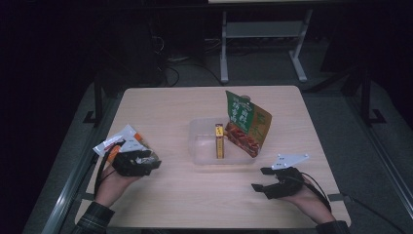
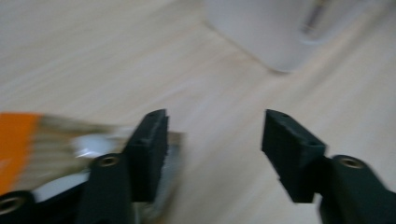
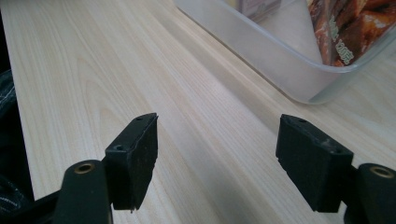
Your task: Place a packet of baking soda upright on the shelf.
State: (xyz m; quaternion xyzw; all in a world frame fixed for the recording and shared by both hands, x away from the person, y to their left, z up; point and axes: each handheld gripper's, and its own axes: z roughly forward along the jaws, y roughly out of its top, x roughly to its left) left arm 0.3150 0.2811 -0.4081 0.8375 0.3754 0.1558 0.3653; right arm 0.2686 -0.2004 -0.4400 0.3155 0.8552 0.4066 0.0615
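Observation:
A clear plastic container (image 1: 202, 158) stands mid-table. Inside it a narrow yellow box (image 1: 219, 141) stands upright, and a green and orange snack bag (image 1: 247, 123) leans at its right end. At the table's left edge lies a white and orange packet (image 1: 122, 141). My left gripper (image 1: 148, 162) is right beside that packet. In the left gripper view the packet (image 2: 42, 144) lies outside the left jaw, and bare table shows between the parted jaws of the left gripper (image 2: 215, 133). Near the front right, my right gripper (image 1: 260, 179) is open over bare wood, short of the container (image 3: 261, 51) and the snack bag (image 3: 345, 32).
The wooden table (image 1: 175, 195) has free room in front of the container and between the two hands. Beyond the far edge, table legs (image 1: 224, 48) and cables stand on a dark floor. The left gripper view is motion-blurred, with the container (image 2: 271, 32) ahead.

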